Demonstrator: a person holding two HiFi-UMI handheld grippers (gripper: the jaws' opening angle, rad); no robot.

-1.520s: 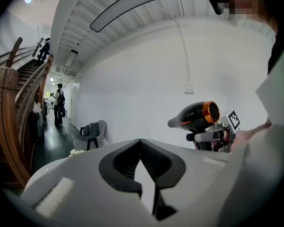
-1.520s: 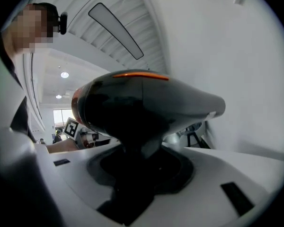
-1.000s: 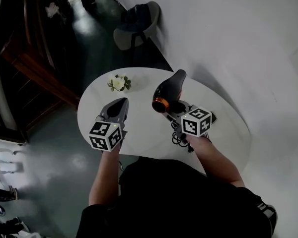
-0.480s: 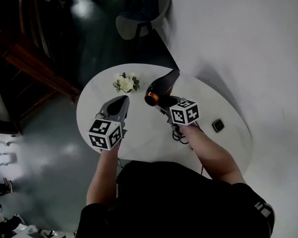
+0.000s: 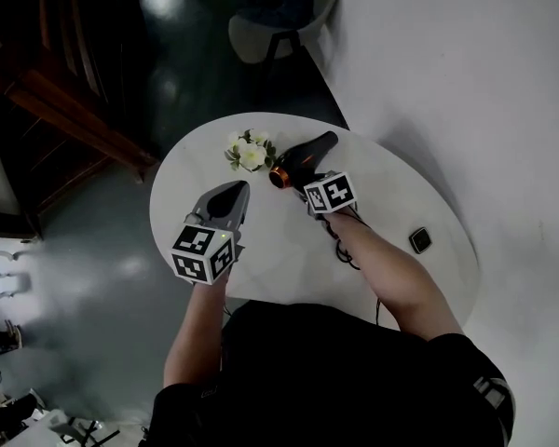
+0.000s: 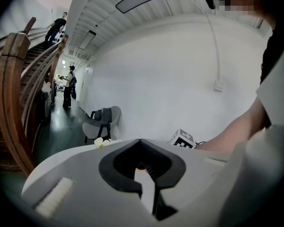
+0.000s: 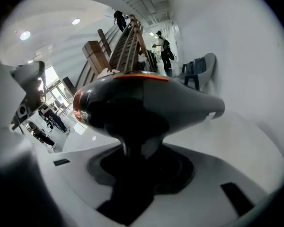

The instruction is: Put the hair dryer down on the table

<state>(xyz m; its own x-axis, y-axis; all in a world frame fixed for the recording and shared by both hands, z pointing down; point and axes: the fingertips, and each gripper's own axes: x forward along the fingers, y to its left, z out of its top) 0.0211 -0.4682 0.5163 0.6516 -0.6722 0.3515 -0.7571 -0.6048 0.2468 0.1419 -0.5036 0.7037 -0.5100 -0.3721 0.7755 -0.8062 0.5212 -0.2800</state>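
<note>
First, at the left, over the near-left part of the round white table (image 5: 289, 250): left gripper (image 5: 238, 190), jaws only a thin slit apart, nothing between them, tip pointed toward the far edge. Just beyond that tip and a little to the right, a small bunch of pale flowers (image 5: 252, 154) on the tabletop. Next along, hair dryer (image 5: 306, 153), dark-bodied, orange-ringed end just beside the blooms, other end aimed away toward the wall side. Clamped by its handle in the right gripper (image 5: 309, 177), jaws set wide around that handle, body roughly level over the table's far middle; contact with the tabletop not readable from any view. Back along the right forearm, a dark cord (image 5: 345, 248) on the table. Farther right, near the rim, a small dark square object (image 5: 420, 240), well apart from the rest.
</note>
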